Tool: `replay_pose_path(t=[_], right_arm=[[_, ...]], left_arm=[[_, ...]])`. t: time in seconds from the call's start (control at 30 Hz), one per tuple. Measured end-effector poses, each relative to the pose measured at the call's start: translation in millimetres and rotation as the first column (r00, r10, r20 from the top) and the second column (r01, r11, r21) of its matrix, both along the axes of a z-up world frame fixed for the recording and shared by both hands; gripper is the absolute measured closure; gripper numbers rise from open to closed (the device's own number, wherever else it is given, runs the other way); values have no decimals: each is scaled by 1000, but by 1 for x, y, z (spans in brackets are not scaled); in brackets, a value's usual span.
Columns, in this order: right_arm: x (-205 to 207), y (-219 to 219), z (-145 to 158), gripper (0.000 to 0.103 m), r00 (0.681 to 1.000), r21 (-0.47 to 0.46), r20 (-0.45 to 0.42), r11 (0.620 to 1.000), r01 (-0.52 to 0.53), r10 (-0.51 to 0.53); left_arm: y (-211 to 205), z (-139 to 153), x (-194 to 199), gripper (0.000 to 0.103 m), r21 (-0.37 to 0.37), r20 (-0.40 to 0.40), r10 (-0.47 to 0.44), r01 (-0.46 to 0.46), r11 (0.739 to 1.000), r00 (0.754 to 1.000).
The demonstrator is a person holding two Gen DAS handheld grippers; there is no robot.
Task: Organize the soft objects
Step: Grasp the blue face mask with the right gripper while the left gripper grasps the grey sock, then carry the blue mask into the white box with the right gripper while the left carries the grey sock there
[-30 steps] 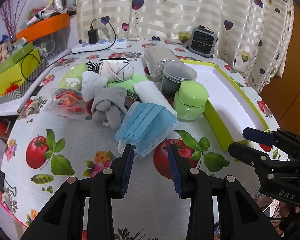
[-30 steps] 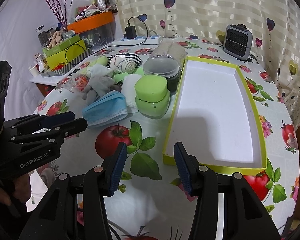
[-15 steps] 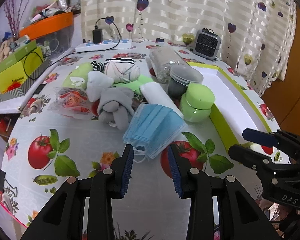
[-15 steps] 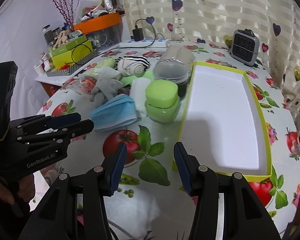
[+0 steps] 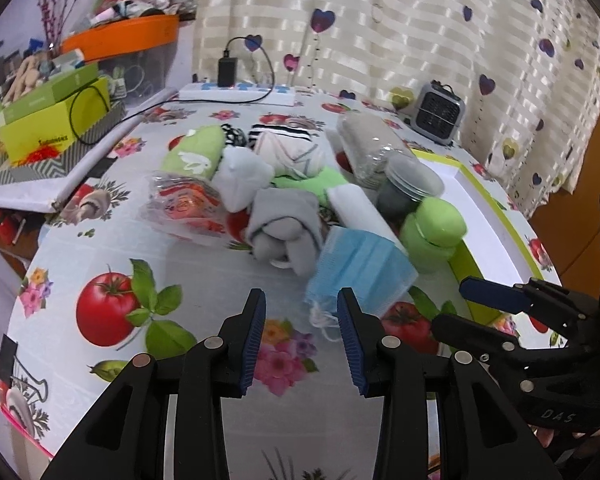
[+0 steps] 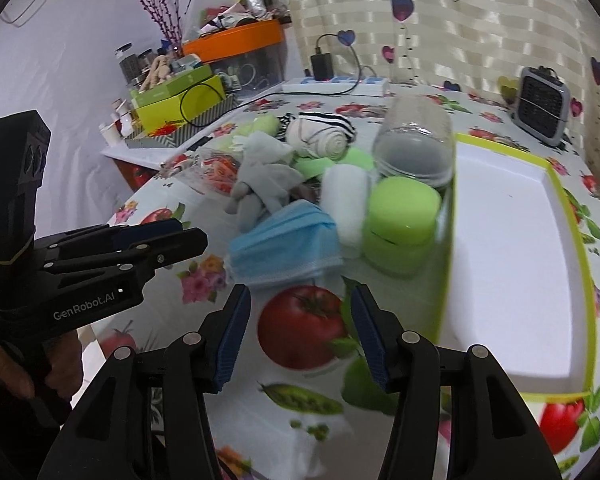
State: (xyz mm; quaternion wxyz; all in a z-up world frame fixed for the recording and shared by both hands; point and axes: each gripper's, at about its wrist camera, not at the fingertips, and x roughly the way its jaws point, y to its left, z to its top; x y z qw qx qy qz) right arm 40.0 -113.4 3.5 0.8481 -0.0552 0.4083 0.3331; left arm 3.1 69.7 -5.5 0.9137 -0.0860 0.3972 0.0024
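Two hand-held grippers hover low over a table [image 5: 204, 264] covered in a tomato-print cloth. Over the last second both have drifted sideways, so the heap of soft things now sits up and to the right of the left gripper [image 5: 300, 320] instead of straight ahead. Its jaws have just been opening a little wider; nothing lies between the blue pads, only bare cloth. The right gripper [image 6: 298, 330] also stands open and empty above a printed tomato.

The nearest soft item, a blue face mask [image 5: 358, 270], lies flat just beyond the left gripper's right pad, its white ear loops trailing towards the pad. Behind it sit a knotted grey sock bundle [image 5: 284, 224], a white folded cloth [image 5: 354, 204], a striped rolled sock [image 5: 290, 146] and a green cloth [image 5: 198, 154]. Two hard things stand among them: a green lidded jar [image 5: 434, 232] and a clear plastic jar lying on its side [image 5: 372, 148].

The yellow-edged tray [image 6: 580, 240], to the right of the heap, is white inside and holds nothing. No soft item has been sorted into it yet; the mask looks like the likely first pick
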Motion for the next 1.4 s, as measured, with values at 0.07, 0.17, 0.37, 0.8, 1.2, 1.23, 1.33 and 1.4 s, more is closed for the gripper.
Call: replay_pose_path(t=[0.07, 0.17, 0.37, 0.8, 1.2, 1.23, 1.33, 1.4], right_arm=[[5, 9, -2, 50, 1000, -4, -2, 1000, -11, 11], [9, 20, -5, 50, 1000, -2, -7, 1000, -24, 24], [23, 42, -8, 50, 999, 17, -34, 1000, -22, 23], [50, 59, -27, 57, 988, -2, -129, 997, 83, -83], [33, 52, -23, 94, 998, -28, -46, 999, 33, -35], [31, 50, -21, 94, 999, -29, -38, 999, 33, -34], [23, 43, -12, 95, 999, -26, -11, 999, 30, -31], [19, 38, -8, 95, 1000, -26, 5, 999, 31, -31]], left_arm=[[7, -1, 4, 66, -9, -3, 7, -7, 1000, 1000], [15, -2, 9, 65, -23, -11, 16, -16, 1000, 1000], [30, -2, 15, 65, -43, -3, 33, -33, 999, 999], [42, 0, 35, 64, -70, 13, 20, -19, 997, 1000], [32, -9, 71, 61, -93, -2, -34, 34, 995, 999], [31, -11, 74, 61, -89, -6, -37, 36, 995, 999], [29, -16, 82, 60, -74, -16, -41, 39, 996, 999], [27, -21, 87, 59, -56, -32, -38, 36, 998, 999]])
